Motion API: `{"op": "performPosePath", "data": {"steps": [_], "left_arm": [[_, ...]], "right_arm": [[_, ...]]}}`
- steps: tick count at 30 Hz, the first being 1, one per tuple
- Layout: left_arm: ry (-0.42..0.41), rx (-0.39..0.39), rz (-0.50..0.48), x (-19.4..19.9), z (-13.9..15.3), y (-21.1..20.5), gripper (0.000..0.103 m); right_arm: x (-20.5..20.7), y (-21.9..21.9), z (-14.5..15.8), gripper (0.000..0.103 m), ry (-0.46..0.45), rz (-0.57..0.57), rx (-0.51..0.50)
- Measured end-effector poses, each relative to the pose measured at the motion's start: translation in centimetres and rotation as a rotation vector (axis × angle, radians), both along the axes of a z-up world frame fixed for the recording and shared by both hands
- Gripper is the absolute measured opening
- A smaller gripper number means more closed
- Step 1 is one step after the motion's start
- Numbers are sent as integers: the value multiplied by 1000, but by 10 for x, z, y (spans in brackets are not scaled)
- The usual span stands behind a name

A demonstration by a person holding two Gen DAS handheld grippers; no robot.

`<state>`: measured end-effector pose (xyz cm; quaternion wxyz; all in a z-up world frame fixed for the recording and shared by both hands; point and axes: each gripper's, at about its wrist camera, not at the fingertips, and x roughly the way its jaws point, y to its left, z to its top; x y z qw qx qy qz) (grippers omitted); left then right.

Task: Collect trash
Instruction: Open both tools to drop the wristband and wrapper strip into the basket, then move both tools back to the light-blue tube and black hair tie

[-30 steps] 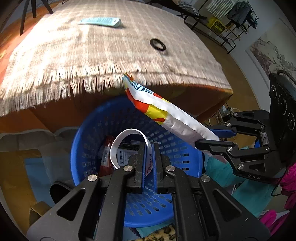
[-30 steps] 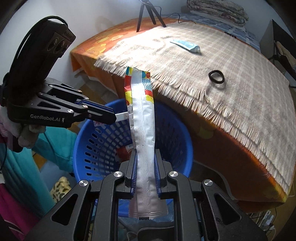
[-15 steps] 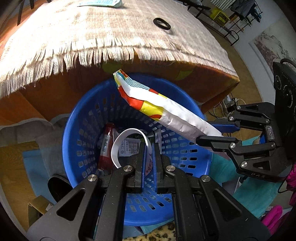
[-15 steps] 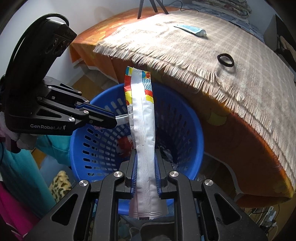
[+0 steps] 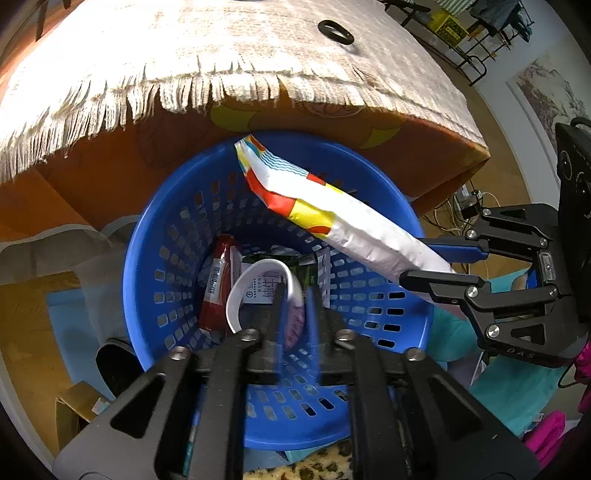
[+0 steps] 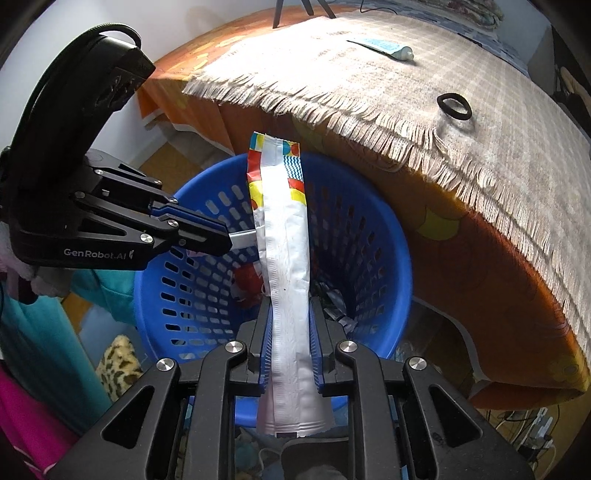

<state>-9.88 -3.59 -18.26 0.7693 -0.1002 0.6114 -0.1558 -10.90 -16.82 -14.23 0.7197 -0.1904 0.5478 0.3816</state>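
Note:
A blue plastic basket stands on the floor beside the table and holds several wrappers, among them a red one. My left gripper hangs over the basket with its fingers slightly parted; a curled white paper strip sits between them, its grip unclear. My right gripper is shut on a long white snack bag with a red, yellow and blue end, held over the basket.
The table with an orange cover and a fringed beige cloth overhangs the basket. On the cloth lie a black ring and a tube. Teal cloth and a leopard-print item lie around the basket.
Both grippers have moved lower toward the basket with their items. The left gripper's fingers have parted a little around the paper strip.

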Motion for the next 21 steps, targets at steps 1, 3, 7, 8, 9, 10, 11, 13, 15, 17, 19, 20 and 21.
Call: {"op": "performPosePath", "data": {"steps": [1, 3, 7, 8, 9, 10, 11, 13, 15, 17, 19, 20, 21], "left_arm": [[-5, 1, 3, 1, 0, 0, 33], [-15, 4, 8, 0, 2, 1, 42], [-21, 10, 11, 0, 3, 2, 42], [-20, 11, 12, 1, 3, 2, 42], [-19, 12, 13, 1, 2, 2, 42], [-20, 13, 14, 0, 3, 3, 42], [-20, 14, 14, 0, 3, 4, 42], [-22, 18, 16, 0, 4, 5, 42], [-22, 22, 23, 1, 4, 6, 44], [-23, 22, 30, 2, 6, 8, 53], [-31, 26, 37, 6, 9, 10, 53], [-34, 29, 38, 9, 12, 12, 53], [-39, 33, 41, 12, 14, 13, 53]], "right_arm": [[1, 0, -1, 20, -1, -2, -3], [1, 0, -2, 36, 0, -7, -7], [2, -1, 0, 44, -4, -8, -2], [2, -1, 0, 44, -6, -8, -5], [3, -1, 0, 44, -9, -10, -10], [3, -1, 0, 44, -10, -12, -12], [4, -1, 0, 46, -10, -13, -14], [5, -2, 0, 50, -11, -21, -18], [6, -3, 1, 55, -16, -28, -18], [6, -4, 3, 56, -23, -34, -21], [8, -5, 5, 58, -31, -43, -23], [8, -5, 7, 61, -36, -48, -23], [10, -5, 9, 63, -43, -56, -21]]}}
